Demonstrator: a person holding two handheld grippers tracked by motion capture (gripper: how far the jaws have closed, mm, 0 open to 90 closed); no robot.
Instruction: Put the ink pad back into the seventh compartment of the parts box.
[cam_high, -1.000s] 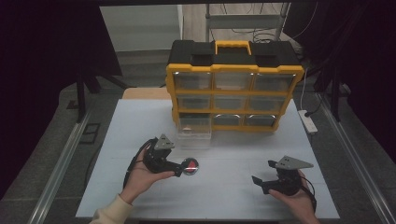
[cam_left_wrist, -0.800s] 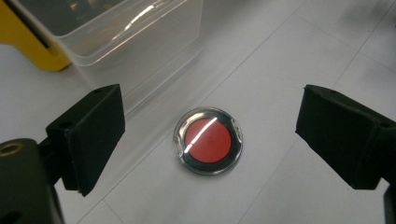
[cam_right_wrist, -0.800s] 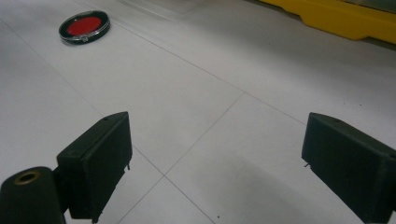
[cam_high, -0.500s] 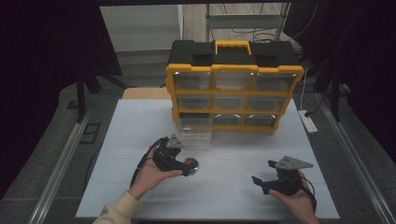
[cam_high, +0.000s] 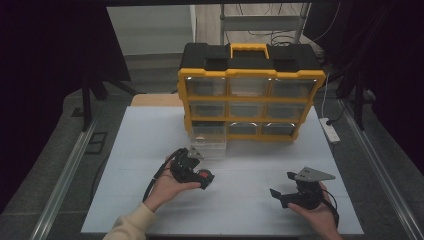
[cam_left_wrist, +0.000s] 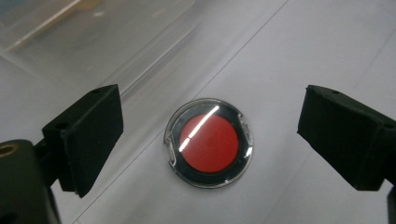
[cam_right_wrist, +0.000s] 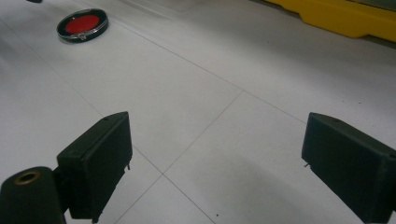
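Red disc (cam_left_wrist: 209, 142) btwn open jaws

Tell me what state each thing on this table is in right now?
Round red disc in a clear case: flat on the table, untouched.
Clear plastic drawer: pulled out of the yellow and black organiser.
Left gripper: open, straddling the disc.
Right gripper: open, empty.

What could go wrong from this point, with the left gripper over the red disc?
1. The red disc lies flat on the white table between the open jaws of the left gripper; being so low, it may slide or flip when pinched.
2. The clear drawer pulled out of the yellow organiser sits just beyond the disc, so a push forward could knock it.
3. The right gripper rests open and apart, and cannot steady anything.
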